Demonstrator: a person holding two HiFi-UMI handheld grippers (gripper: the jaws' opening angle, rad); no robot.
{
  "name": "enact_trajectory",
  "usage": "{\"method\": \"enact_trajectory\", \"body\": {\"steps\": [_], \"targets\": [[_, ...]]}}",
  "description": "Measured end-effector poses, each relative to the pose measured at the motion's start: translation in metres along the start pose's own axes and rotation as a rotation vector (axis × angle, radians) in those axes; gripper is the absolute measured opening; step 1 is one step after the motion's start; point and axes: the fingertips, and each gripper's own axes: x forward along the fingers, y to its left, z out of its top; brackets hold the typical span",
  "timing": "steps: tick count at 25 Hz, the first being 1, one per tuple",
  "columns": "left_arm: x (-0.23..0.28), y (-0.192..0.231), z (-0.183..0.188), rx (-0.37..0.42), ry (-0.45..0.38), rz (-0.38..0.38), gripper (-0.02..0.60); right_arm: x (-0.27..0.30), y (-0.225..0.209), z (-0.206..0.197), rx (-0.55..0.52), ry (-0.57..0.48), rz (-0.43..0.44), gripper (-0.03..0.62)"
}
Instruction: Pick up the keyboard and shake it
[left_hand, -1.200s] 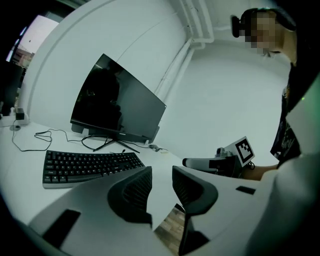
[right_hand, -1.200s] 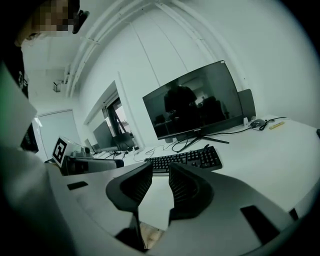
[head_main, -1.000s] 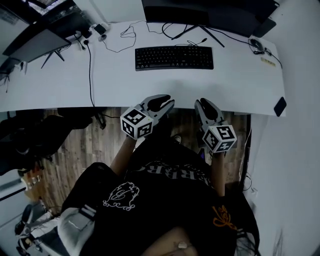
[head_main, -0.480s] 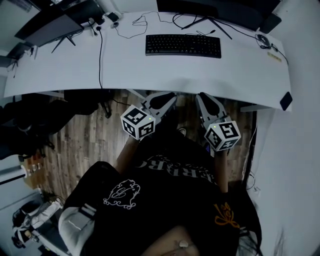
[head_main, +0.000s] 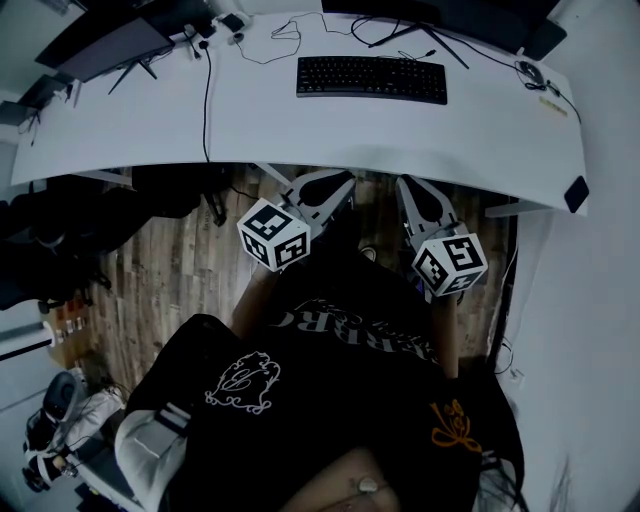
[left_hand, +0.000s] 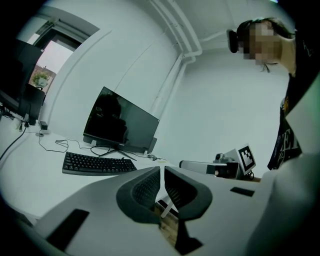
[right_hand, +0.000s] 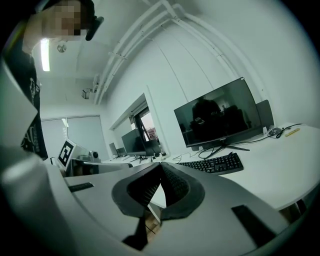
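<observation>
One black keyboard (head_main: 372, 78) lies untouched on the far half of the white desk (head_main: 300, 135), in front of the monitor (left_hand: 120, 122), just as it did a second ago; it only sits higher in the head view now. Both grippers hang short of the desk's near edge, over the wooden floor (head_main: 170, 270), where earlier their tips overlapped that edge. The left gripper (head_main: 340, 182) and right gripper (head_main: 404, 184) have clenched on nothing, from partly parted jaws.
</observation>
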Motion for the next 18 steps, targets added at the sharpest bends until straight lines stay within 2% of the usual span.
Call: {"method": "enact_trajectory", "body": {"steps": [18], "targets": [[0.000, -0.004, 0.003, 0.007, 0.002, -0.027, 0.040, 0.003, 0.011, 0.007, -0.076, 0.015, 0.012, 0.014]]}}
